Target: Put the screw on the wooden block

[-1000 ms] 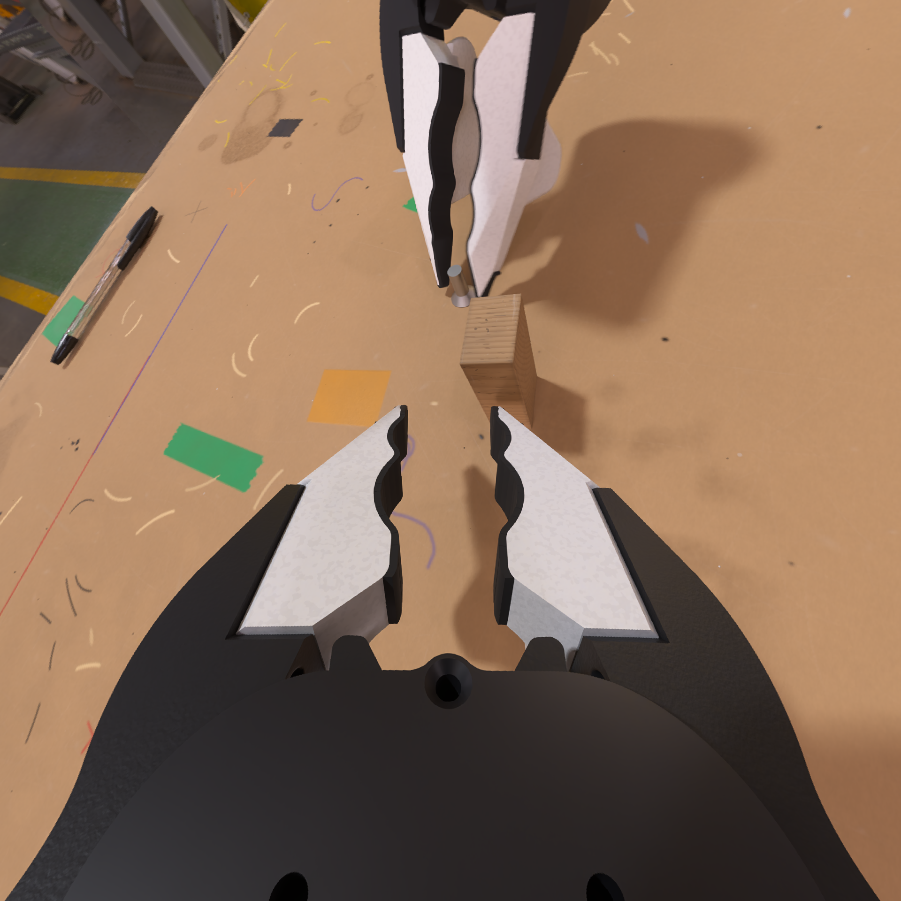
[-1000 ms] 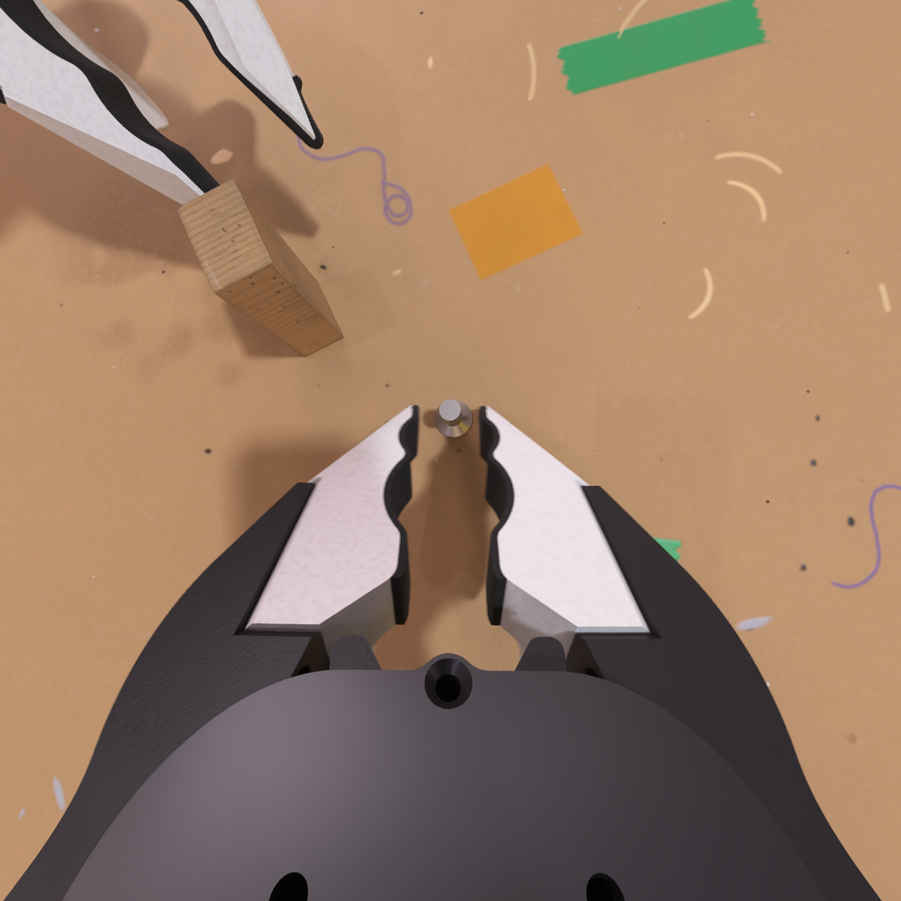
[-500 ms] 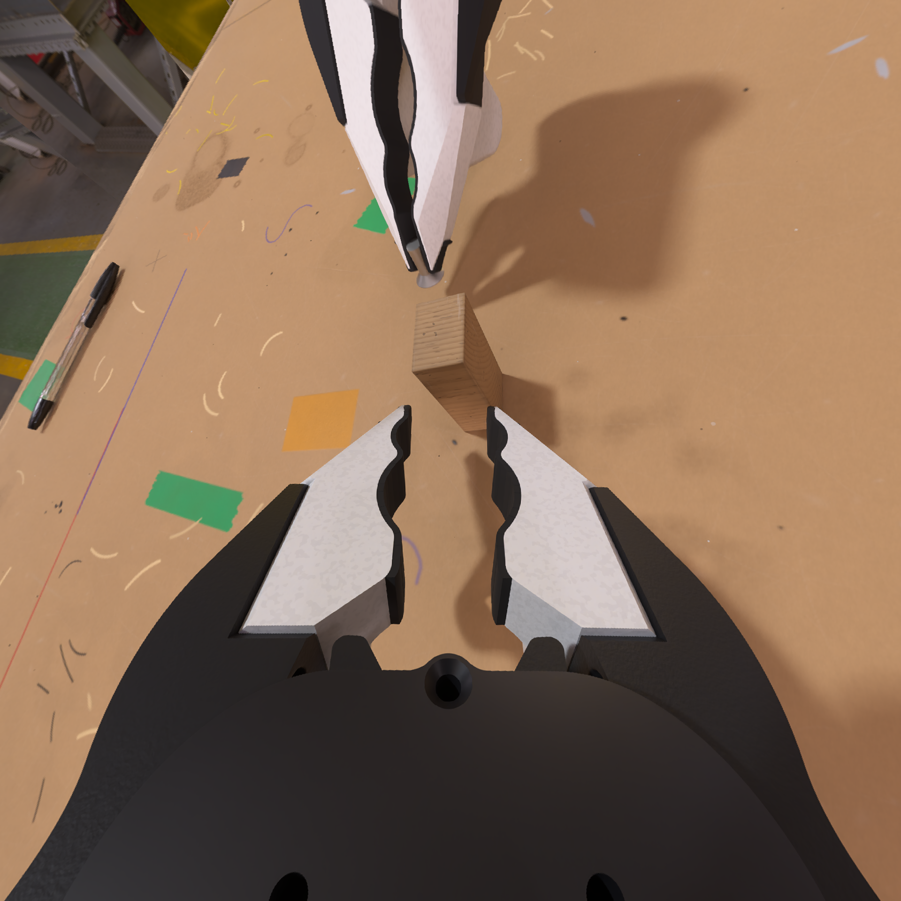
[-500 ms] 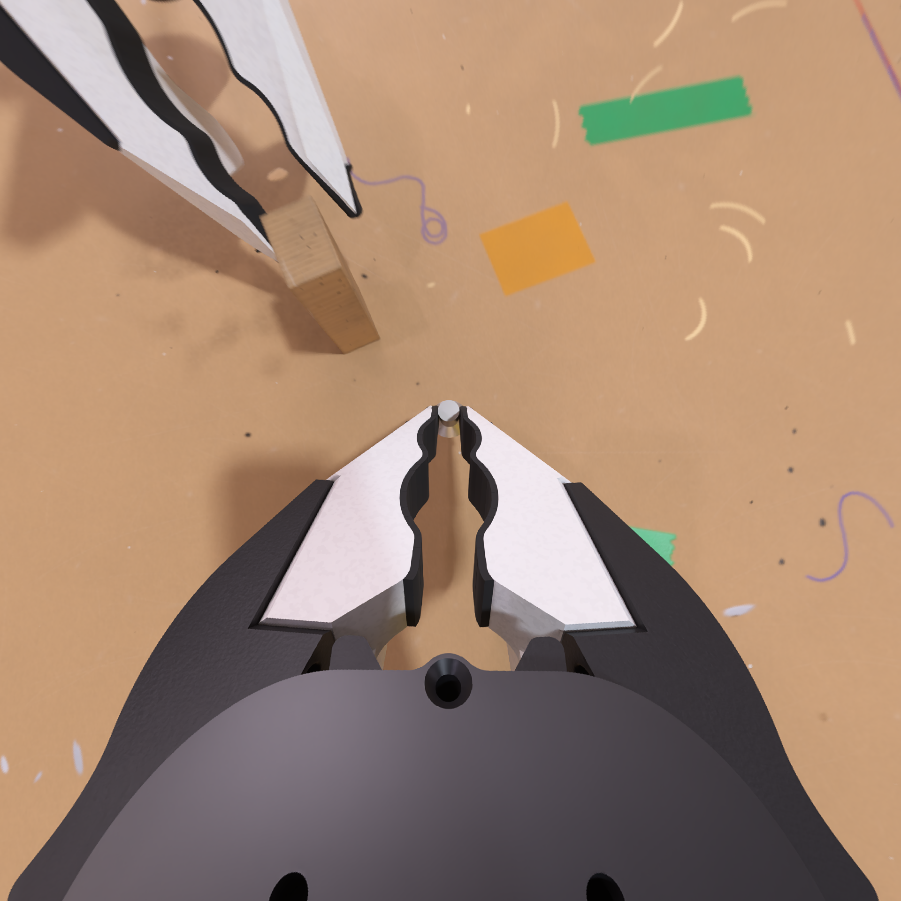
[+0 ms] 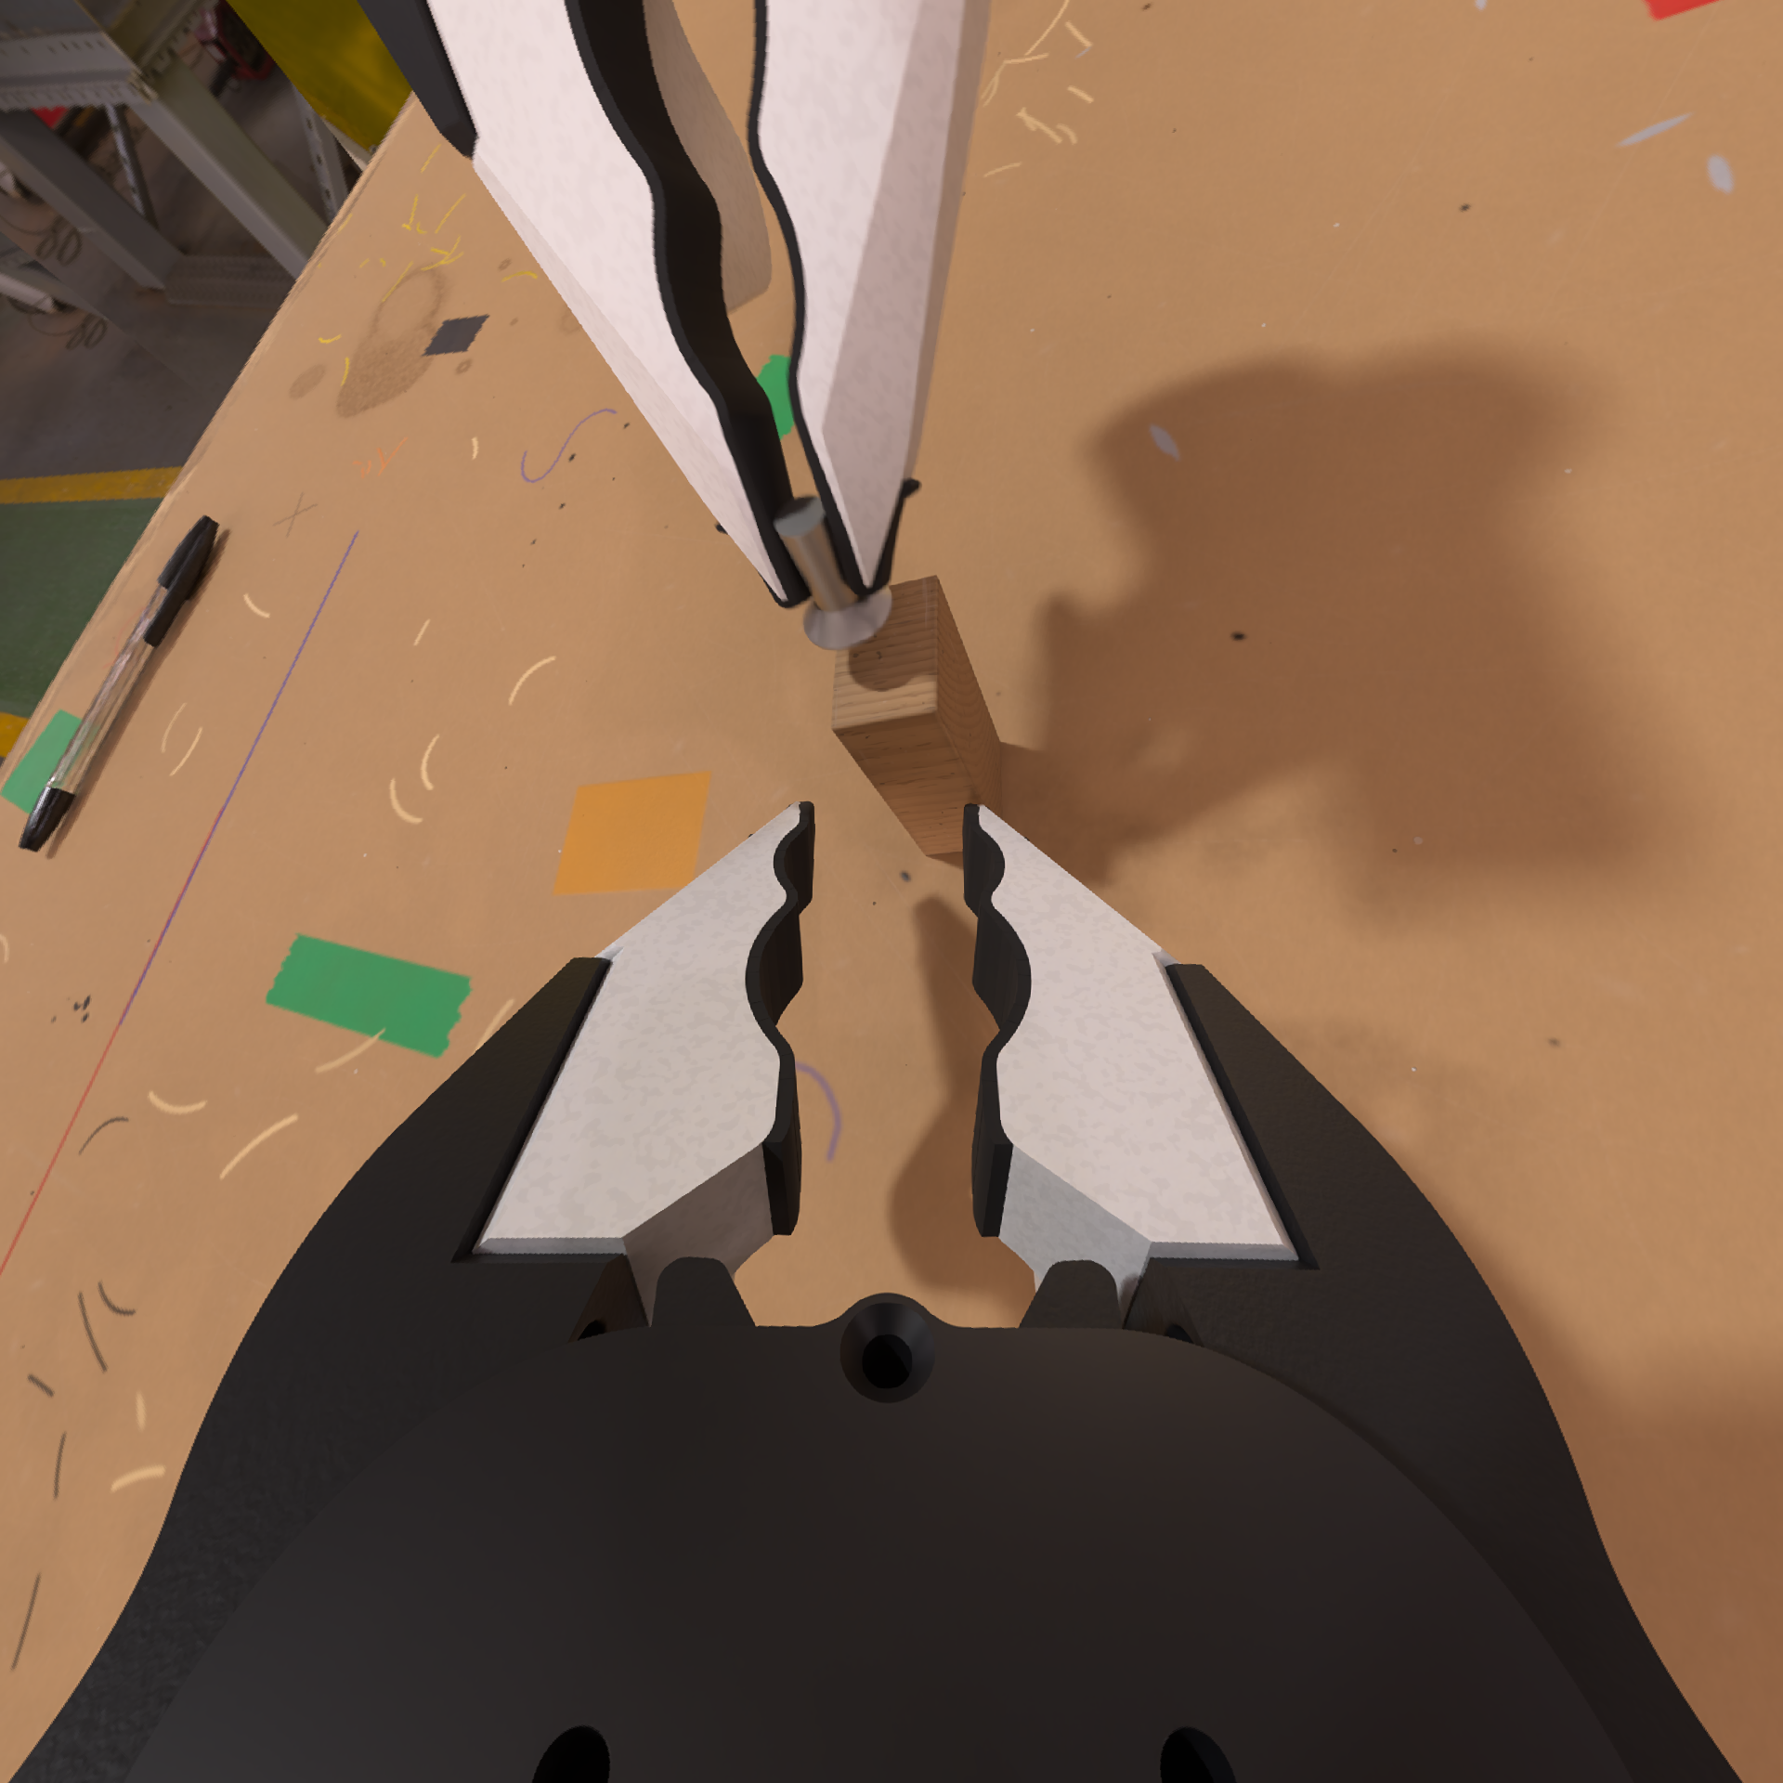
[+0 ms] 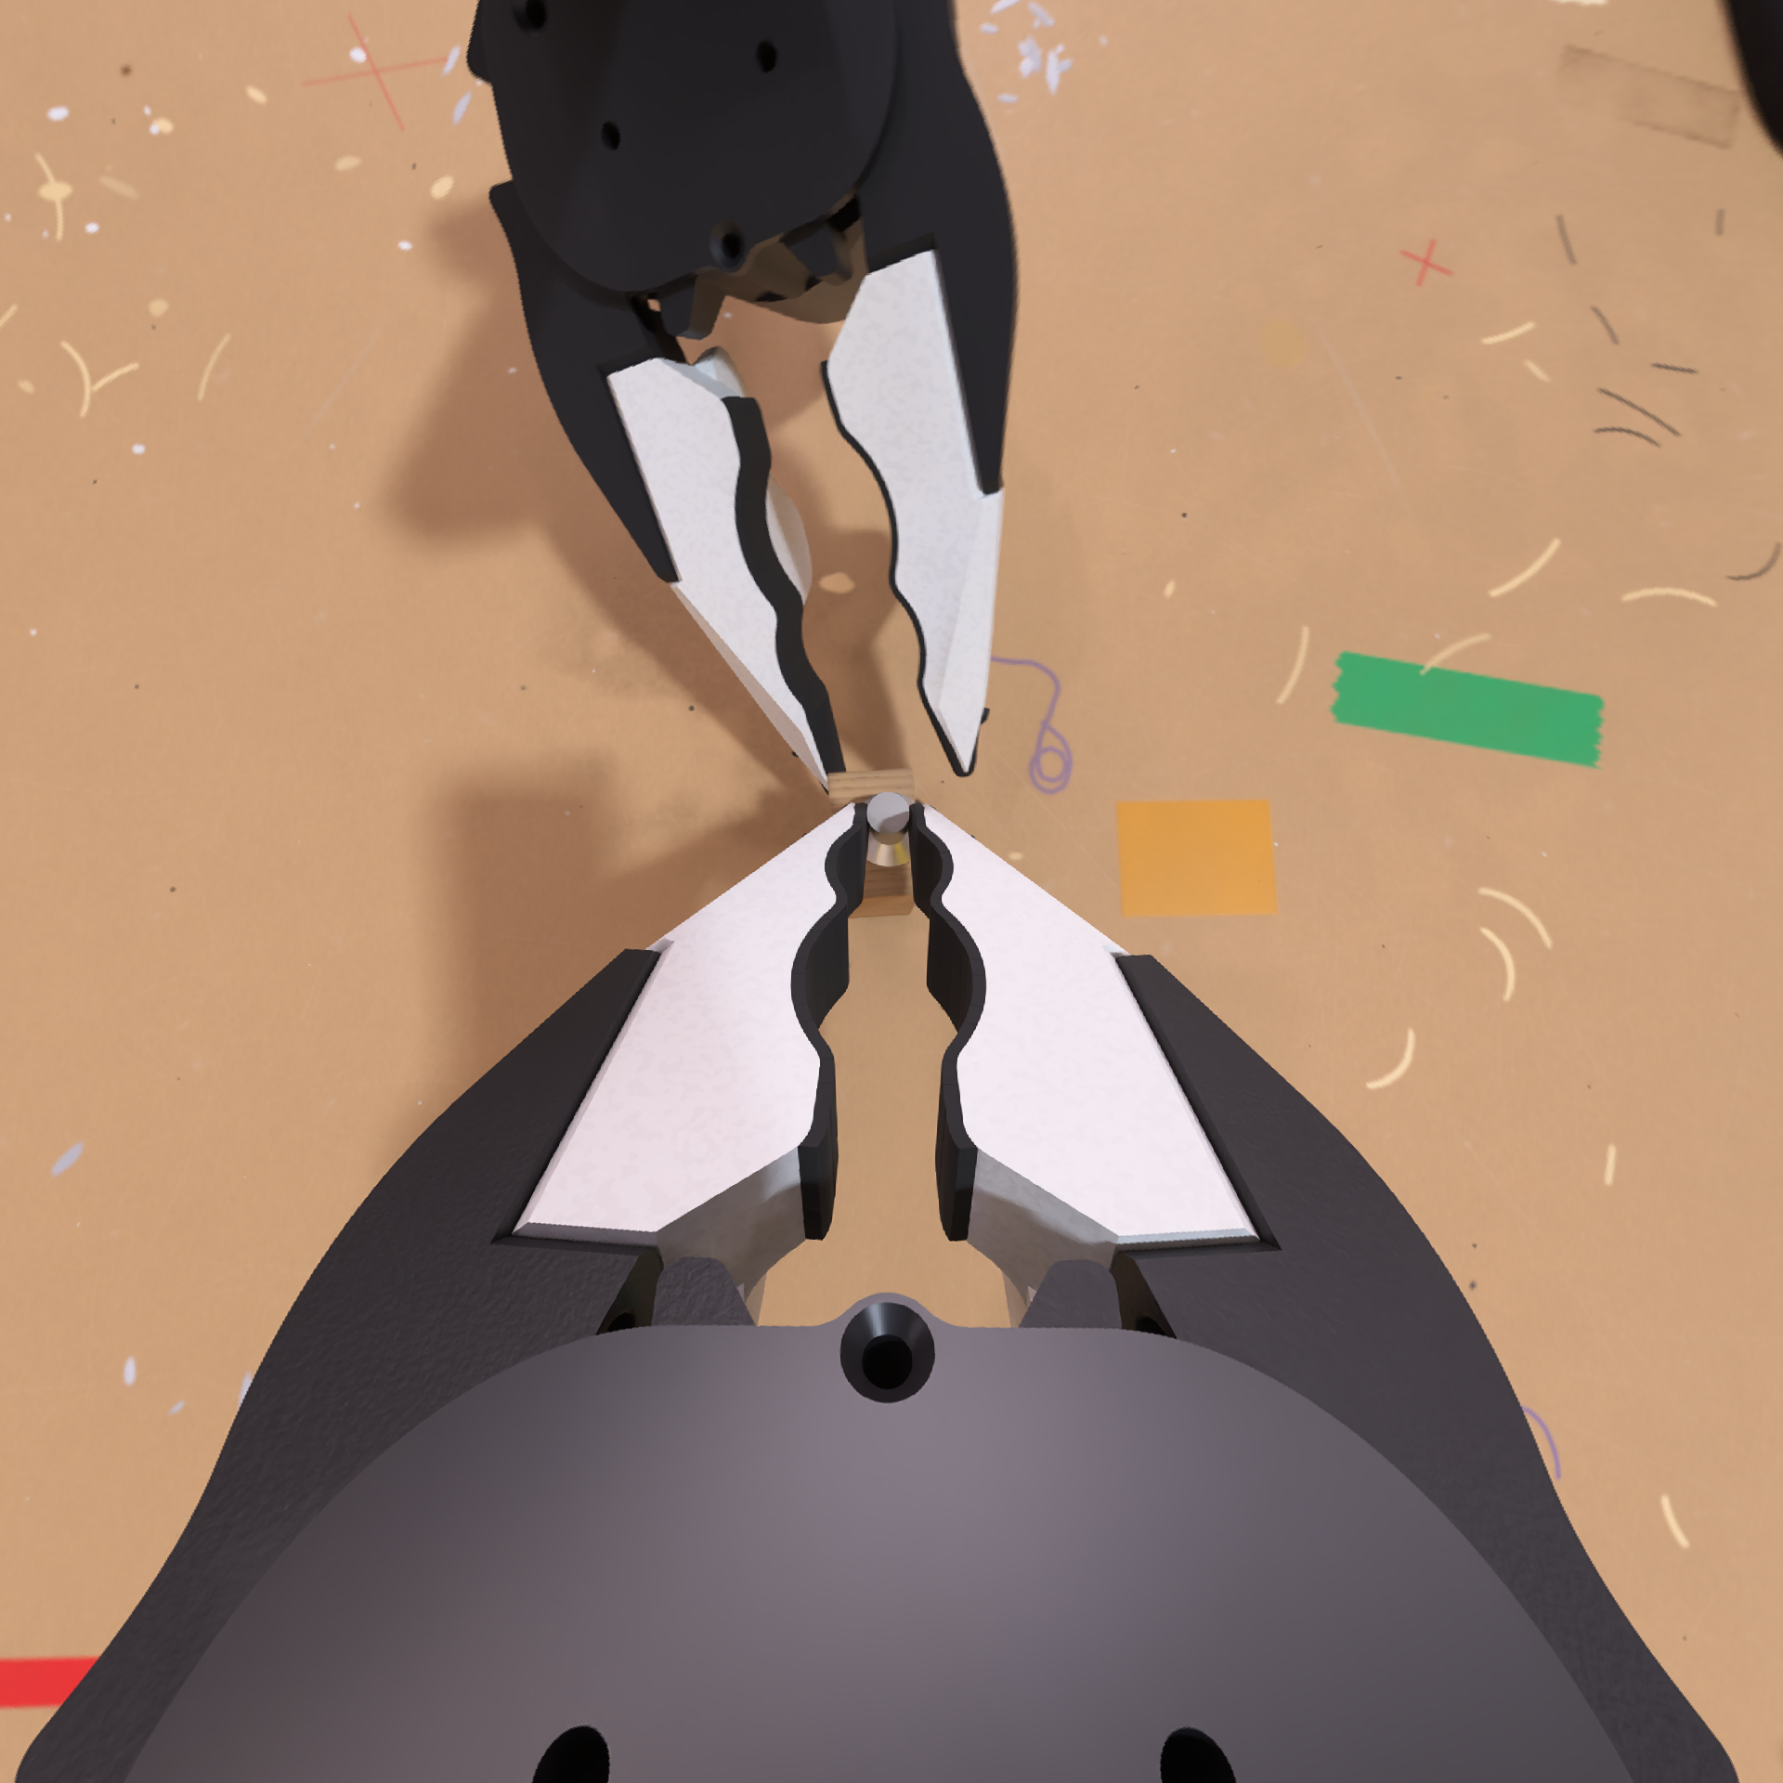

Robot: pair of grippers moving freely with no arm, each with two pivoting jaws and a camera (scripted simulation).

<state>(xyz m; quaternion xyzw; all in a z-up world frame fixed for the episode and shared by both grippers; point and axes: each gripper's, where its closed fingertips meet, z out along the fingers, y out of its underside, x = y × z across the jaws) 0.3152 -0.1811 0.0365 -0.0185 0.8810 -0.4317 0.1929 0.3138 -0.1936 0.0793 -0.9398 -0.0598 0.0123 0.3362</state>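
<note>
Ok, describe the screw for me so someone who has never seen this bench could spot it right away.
Start at the brown workbench and find the small upright wooden block near its middle, just beyond the orange patch. Right above the block's top, the right hand-held gripper points down, pinching the screw. It is the only shiny grey metal piece there, a short round pin with a wider flat head at the bottom.

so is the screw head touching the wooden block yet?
Cannot tell. In the left wrist view the screw, pinched head-down in the right gripper, overlaps the wooden block top edge; no gap or contact is plain. The right wrist view looks straight down.
</note>
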